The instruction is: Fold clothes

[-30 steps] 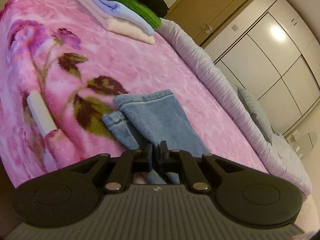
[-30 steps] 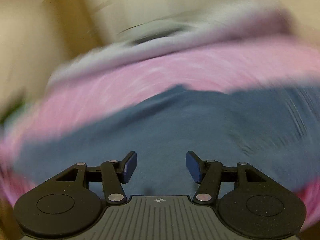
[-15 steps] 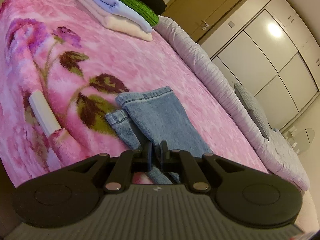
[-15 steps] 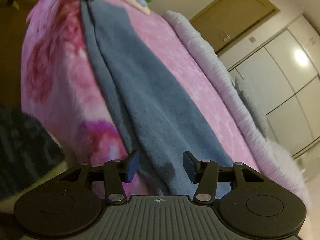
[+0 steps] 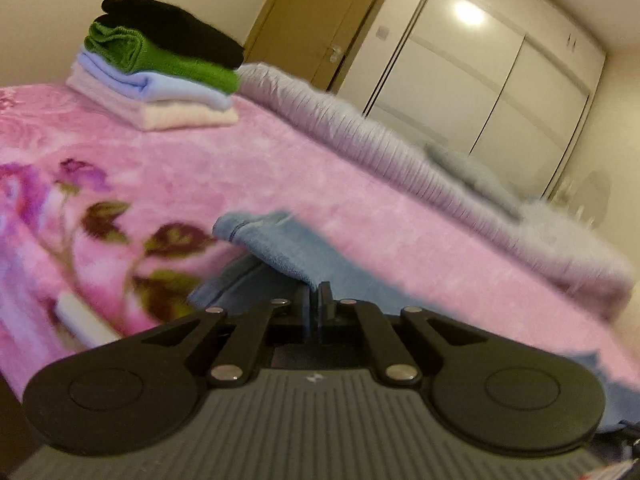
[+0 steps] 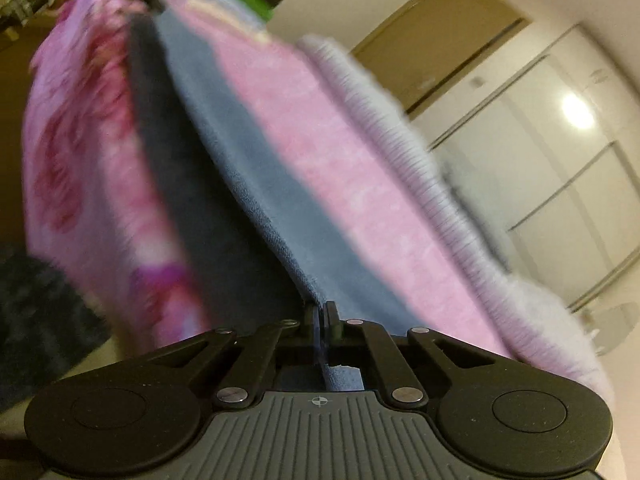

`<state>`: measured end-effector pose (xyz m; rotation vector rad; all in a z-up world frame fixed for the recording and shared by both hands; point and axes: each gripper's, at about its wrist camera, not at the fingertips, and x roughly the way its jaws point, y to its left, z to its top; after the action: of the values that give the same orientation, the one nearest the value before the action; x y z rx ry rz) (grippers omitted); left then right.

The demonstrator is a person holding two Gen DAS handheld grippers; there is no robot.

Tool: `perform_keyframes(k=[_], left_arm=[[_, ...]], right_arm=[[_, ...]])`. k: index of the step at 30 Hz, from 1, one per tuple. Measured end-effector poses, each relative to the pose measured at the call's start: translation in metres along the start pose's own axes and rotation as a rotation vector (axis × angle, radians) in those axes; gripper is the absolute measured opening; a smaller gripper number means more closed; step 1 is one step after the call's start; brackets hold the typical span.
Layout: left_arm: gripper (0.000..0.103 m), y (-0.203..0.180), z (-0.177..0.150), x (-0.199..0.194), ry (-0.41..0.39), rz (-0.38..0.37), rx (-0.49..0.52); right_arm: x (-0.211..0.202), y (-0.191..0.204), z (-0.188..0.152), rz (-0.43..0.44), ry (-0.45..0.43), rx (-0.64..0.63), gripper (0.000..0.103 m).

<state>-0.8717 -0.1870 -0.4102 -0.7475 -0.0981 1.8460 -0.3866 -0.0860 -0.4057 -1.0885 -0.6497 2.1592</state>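
A pair of blue jeans [image 5: 280, 248] lies along the front of a pink floral blanket [image 5: 200, 160] on the bed. My left gripper [image 5: 319, 294] is shut on the jeans' edge and lifts it a little off the blanket. In the right wrist view the jeans [image 6: 256, 184] stretch away from me as a raised strip. My right gripper [image 6: 320, 312] is shut on their near edge, with denim pinched between the fingers.
A stack of folded clothes [image 5: 160, 68], black, green, blue and cream, sits at the blanket's far left corner. A grey ribbed bolster [image 5: 400, 148] runs along the bed's far side. A door and white wardrobe [image 5: 480, 80] stand behind. A dark rug [image 6: 36, 312] lies on the floor.
My right gripper has closed on the jeans' edge; it was open over them before. Both grippers have tilted and raised the denim edge off the blanket.
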Motion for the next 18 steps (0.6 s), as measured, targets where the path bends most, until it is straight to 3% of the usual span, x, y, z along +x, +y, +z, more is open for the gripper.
perform_keyframes(k=[2,5,9,13,15,18], left_arm=[[0.002,0.001,-0.006,-0.006,-0.025,0.002,-0.006],[0.002,-0.005,-0.01,-0.02,-0.077,0.0,0.035],[0.007,-0.001,-0.019,-0.005,-0.002,0.039,0.044],[0.013,-0.005,-0.015,-0.013,-0.026,0.083,0.029],[0.012,-0.009,-0.01,-0.023,-0.059,0.156,0.018],[0.011,-0.016,-0.003,-0.038,-0.097,0.233,-0.015]], right_arm=[[0.011,0.014,-0.003,0.024,0.034,-0.03,0.001],[0.006,0.009,0.001,0.006,0.019,0.039,0.001],[0.01,0.002,0.002,0.03,0.045,0.105,0.001],[0.01,0.003,0.007,0.039,0.075,0.175,0.002],[-0.002,-0.011,0.006,0.064,0.062,0.314,0.002],[-0.025,-0.045,-0.015,0.105,0.051,0.669,0.003]])
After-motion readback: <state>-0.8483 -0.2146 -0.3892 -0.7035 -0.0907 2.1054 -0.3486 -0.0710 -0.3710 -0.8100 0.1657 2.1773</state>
